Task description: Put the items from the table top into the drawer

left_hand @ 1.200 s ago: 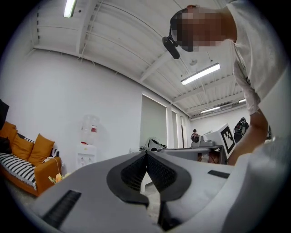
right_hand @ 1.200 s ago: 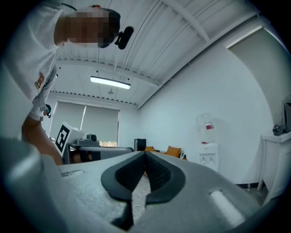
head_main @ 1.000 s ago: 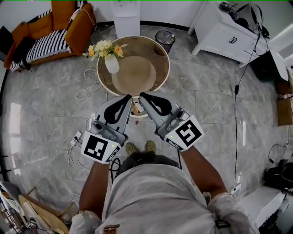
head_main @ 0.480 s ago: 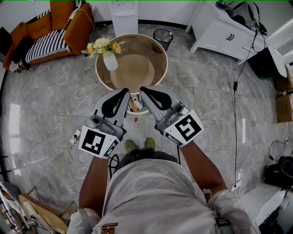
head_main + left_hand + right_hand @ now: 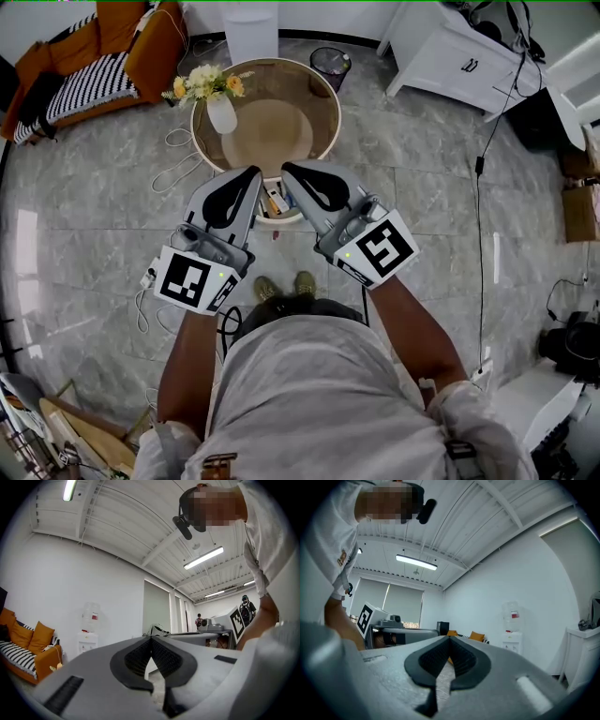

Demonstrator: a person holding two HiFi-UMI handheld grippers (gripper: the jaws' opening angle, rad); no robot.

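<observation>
Since your left gripper [image 5: 254, 172] and right gripper [image 5: 288, 170] hang closed and empty over the open drawer [image 5: 278, 222], pushing it shut looks next.

We are noting glossy grey stone floor [image 5: 431, 225], smooth tan table [image 5: 281, 94] top, orange cloth sofa [image 5: 155, 47]; left gripper [image 5: 257, 172] and right gripper [image 5: 287, 169] are looking matt grey plastic, pads [image 5: 136, 660] ribbed black.

Floor [image 5: 103, 244]: glossy grey marble-pattern tiles. Walls [image 5: 56, 592]: white.
Orange sofa [image 5: 155, 52]: far left corner of floor, striped cushion on seat.
White water dispenser [image 5: 251, 28]: against far wall.
White cabinet [image 5: 450, 61]: far right corner.
Ceiling [image 5: 122, 522]: white ribbed panels, lit tube lights [image 5: 203, 558].
</observation>
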